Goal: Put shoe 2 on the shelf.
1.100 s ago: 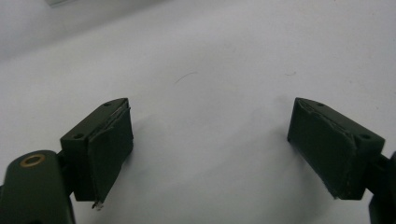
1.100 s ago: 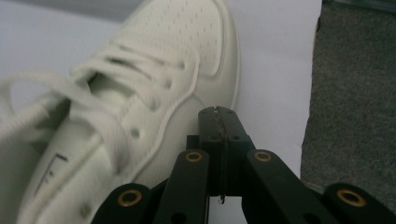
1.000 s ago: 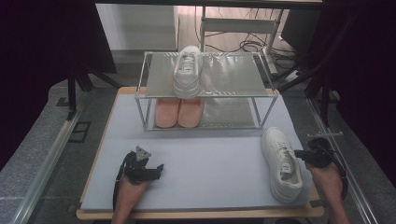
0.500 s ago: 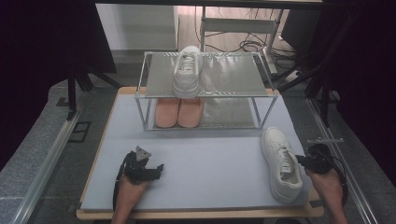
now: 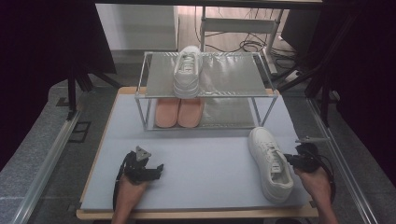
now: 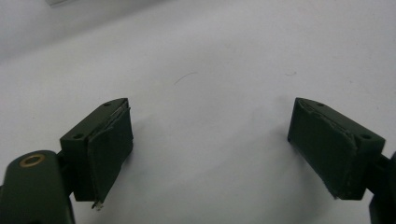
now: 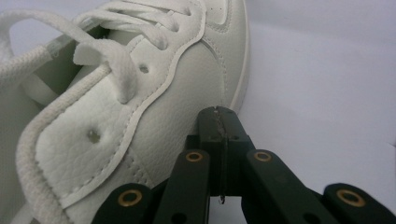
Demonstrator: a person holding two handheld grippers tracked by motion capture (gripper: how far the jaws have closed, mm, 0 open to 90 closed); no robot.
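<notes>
Near tabletop's right front corner: white leather lace-up sneaker (image 5: 271, 163); right gripper (image 7: 219, 114), jaws closed w/ nothing between, tips at its side. Left gripper (image 6: 210, 149) jaws wide, empty.

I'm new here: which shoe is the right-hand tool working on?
Start at the metal rack, then come forward onto the grey mat. The white sneaker lies there alone beside the right gripper; its twin and the pink pair sit on the rack.
</notes>
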